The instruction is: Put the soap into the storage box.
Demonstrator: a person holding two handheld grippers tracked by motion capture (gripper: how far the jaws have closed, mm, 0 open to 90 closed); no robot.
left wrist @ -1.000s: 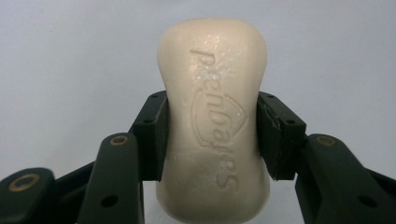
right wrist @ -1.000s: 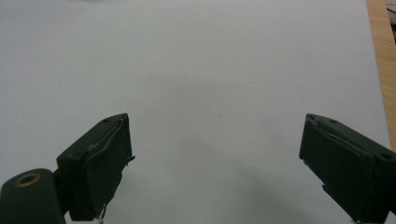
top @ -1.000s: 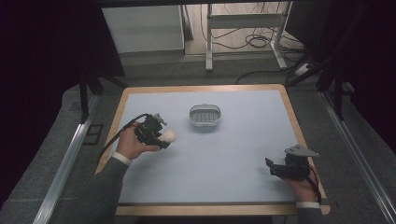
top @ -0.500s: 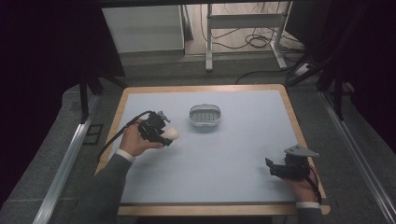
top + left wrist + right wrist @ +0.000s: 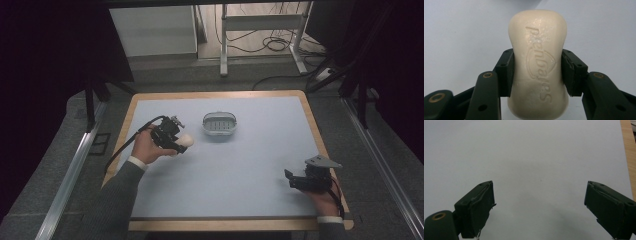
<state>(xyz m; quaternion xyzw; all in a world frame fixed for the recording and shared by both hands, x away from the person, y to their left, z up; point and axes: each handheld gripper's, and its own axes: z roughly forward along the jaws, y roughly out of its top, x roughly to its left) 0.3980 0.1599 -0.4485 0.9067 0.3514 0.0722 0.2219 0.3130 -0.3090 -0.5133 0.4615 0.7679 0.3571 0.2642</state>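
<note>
above the table's left side, left gripper [image 5: 181, 141] is clamping a cream soap bar [image 5: 539, 65] by its waist, just beside the soap dish [image 5: 219, 123]; right gripper [image 5: 539, 207] is resting with jaws wide, nothing between

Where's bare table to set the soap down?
Broad bare mat lies between the left gripper, shut on the soap bar, and the open right gripper. Also right of the soap dish. Tightest between soap and dish.

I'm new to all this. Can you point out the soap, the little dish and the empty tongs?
soap [image 5: 539, 62], left gripper view, its stamped face.
dish [image 5: 219, 131], high view, its near rim.
empty tongs [image 5: 539, 207], right gripper view, midway between tips.
</note>
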